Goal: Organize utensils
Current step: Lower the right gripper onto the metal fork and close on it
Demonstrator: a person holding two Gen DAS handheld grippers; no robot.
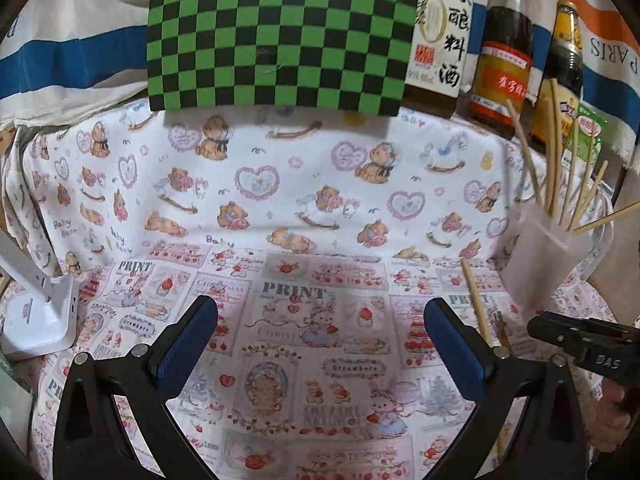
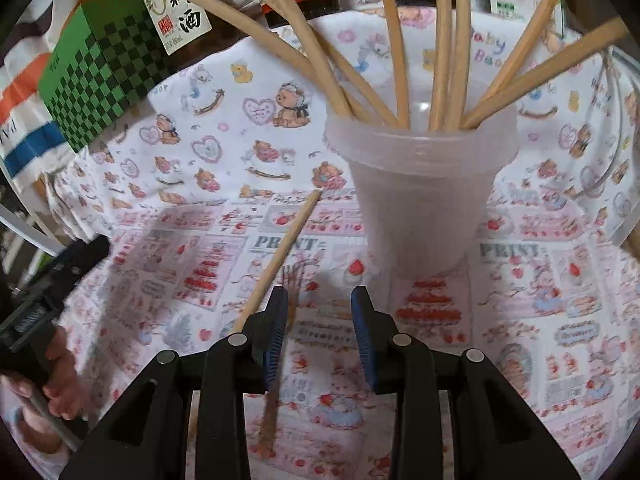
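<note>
A translucent plastic cup (image 2: 420,196) stands on the printed cloth with several wooden chopsticks (image 2: 444,40) fanned out of it; it also shows at the right of the left wrist view (image 1: 544,256). One loose chopstick (image 2: 280,256) lies on the cloth left of the cup, running under the left finger of my right gripper (image 2: 320,304); it also shows in the left wrist view (image 1: 476,300). The right gripper is open just above the cloth, in front of the cup, holding nothing. My left gripper (image 1: 320,320) is wide open and empty over the cloth.
A green checkered box (image 1: 280,32) stands at the back. Sauce and wine bottles (image 1: 504,48) stand behind the cup. A white device (image 1: 40,320) sits at the left. A clear lid (image 2: 624,200) lies at the far right.
</note>
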